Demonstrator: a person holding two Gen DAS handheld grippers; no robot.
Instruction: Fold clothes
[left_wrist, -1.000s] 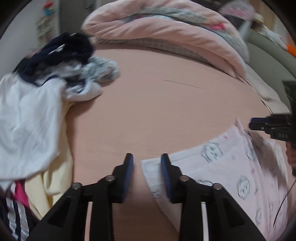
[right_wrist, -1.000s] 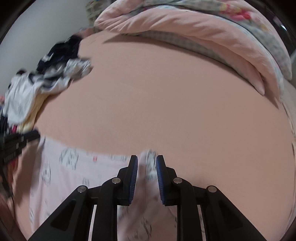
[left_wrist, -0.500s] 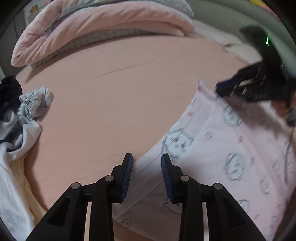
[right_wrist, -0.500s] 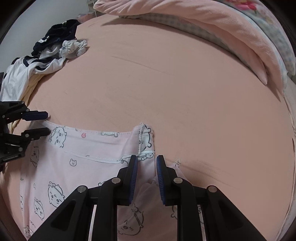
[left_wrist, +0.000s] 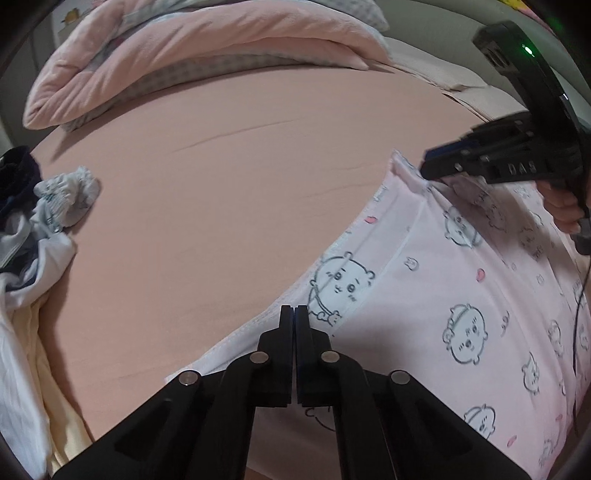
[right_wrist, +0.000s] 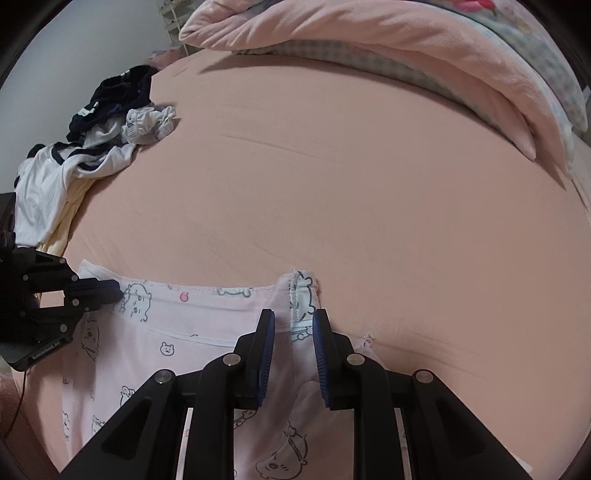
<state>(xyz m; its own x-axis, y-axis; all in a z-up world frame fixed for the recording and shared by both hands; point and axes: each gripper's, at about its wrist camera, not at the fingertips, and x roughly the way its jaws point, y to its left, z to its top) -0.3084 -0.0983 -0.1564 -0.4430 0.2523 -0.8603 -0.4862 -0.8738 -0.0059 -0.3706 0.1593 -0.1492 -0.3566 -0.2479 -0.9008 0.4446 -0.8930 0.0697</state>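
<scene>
A pale pink garment (left_wrist: 443, 295) printed with little cartoon faces lies spread on the pink bed sheet (left_wrist: 221, 184). My left gripper (left_wrist: 294, 314) has its jaws pressed together on the garment's near hem. In the right wrist view that same left gripper (right_wrist: 114, 291) pinches the garment (right_wrist: 184, 332) at its left corner. My right gripper (right_wrist: 293, 325) holds a bunched fold of the waistband between its blue pads. From the left wrist view the right gripper (left_wrist: 424, 166) sits at the garment's far corner, which rises slightly to it, with a hand (left_wrist: 561, 206) behind.
A heap of white, navy and cream clothes (left_wrist: 22, 277) lies at the bed's left side, seen as a clothes heap (right_wrist: 66, 173) in the right view too. A folded pink quilt (left_wrist: 184, 48) runs along the back of the bed. A thin cable hangs at the right.
My left gripper moved right over the garment's hem, rolled, and shut its jaws there. The garment now lies flatter on the sheet. The right gripper has hardly moved.
</scene>
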